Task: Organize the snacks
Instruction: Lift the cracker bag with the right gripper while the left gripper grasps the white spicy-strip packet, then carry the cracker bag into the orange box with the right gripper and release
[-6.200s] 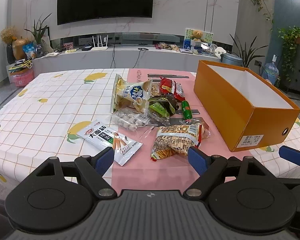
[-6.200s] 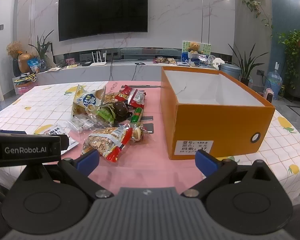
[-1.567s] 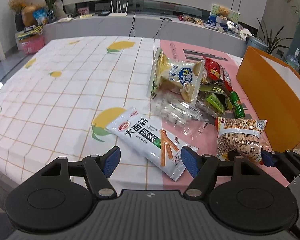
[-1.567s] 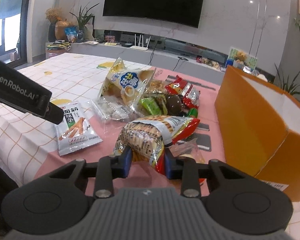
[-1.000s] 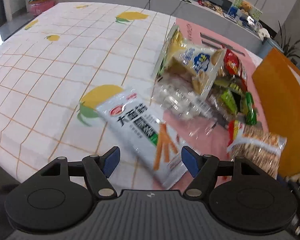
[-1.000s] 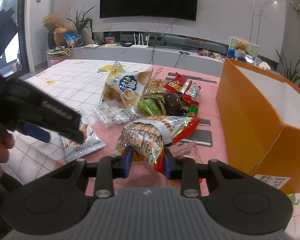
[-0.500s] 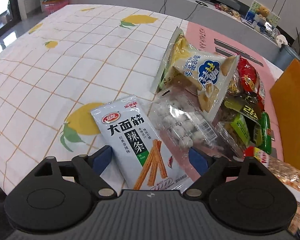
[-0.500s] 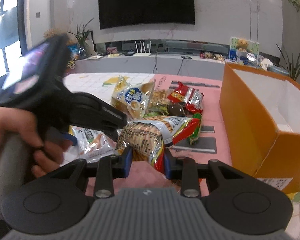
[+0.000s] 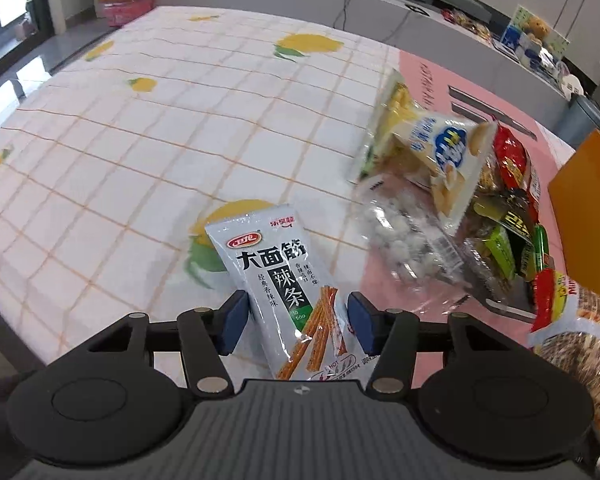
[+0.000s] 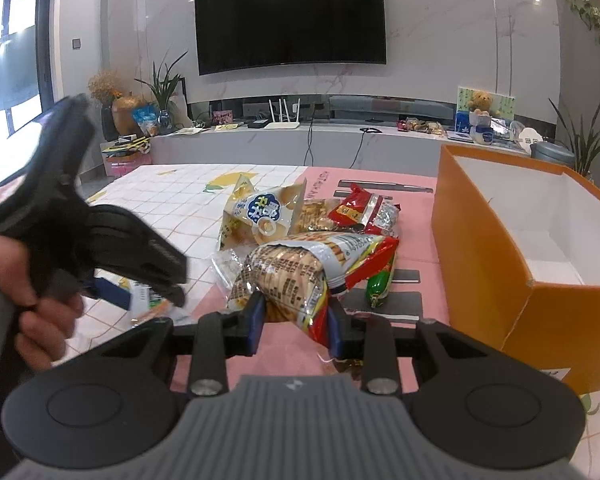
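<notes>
A white spicy-strip packet (image 9: 276,272) lies flat on the checked tablecloth, its near end between the blue pads of my left gripper (image 9: 296,320). The jaws are closing on it; I see no pressing on the packet. My right gripper (image 10: 296,320) is shut on a brown biscuit-stick bag (image 10: 296,268) with a red end, held above the pink mat. That bag shows at the left wrist view's right edge (image 9: 580,344). The open orange box (image 10: 480,248) stands to the right with nothing visible inside it.
A snack pile lies beyond the packet: a blue-and-yellow chip bag (image 9: 440,152), a clear bag of white balls (image 9: 400,236), red (image 9: 512,160) and green (image 9: 500,248) packets. A hand (image 10: 40,320) holds the left gripper. A long counter and a TV (image 10: 292,20) lie beyond the table.
My left gripper has come closer over the white packet and its jaws have narrowed around it. The right gripper has kept its grip on the biscuit bag and tilted up a little.
</notes>
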`<act>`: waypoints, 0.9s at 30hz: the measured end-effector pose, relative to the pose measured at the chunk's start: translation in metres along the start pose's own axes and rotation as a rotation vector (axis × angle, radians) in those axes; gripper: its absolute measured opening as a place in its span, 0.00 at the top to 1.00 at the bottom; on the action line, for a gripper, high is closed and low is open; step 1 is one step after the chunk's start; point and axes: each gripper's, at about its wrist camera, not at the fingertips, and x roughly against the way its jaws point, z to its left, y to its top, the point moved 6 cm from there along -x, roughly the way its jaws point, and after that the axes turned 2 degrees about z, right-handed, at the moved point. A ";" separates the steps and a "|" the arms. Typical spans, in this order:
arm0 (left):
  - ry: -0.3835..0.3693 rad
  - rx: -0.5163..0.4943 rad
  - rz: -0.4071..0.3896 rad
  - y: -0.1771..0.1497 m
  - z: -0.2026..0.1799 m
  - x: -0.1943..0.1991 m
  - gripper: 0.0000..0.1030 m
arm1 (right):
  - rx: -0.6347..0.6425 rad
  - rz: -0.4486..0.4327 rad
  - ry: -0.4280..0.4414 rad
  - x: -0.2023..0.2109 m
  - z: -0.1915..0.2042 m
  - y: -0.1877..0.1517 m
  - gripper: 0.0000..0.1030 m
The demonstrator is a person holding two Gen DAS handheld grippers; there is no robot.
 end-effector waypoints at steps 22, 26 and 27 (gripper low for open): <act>-0.337 -0.041 -0.274 0.006 -0.016 0.109 0.44 | -0.144 -0.158 -0.046 0.057 -0.056 0.034 0.71; -0.393 -0.095 -0.292 0.003 -0.036 0.120 0.75 | -0.263 -0.202 -0.011 0.072 -0.089 0.044 0.71; -0.416 -0.092 -0.281 0.002 -0.038 0.121 0.75 | -0.295 -0.217 -0.009 0.077 -0.098 0.047 0.71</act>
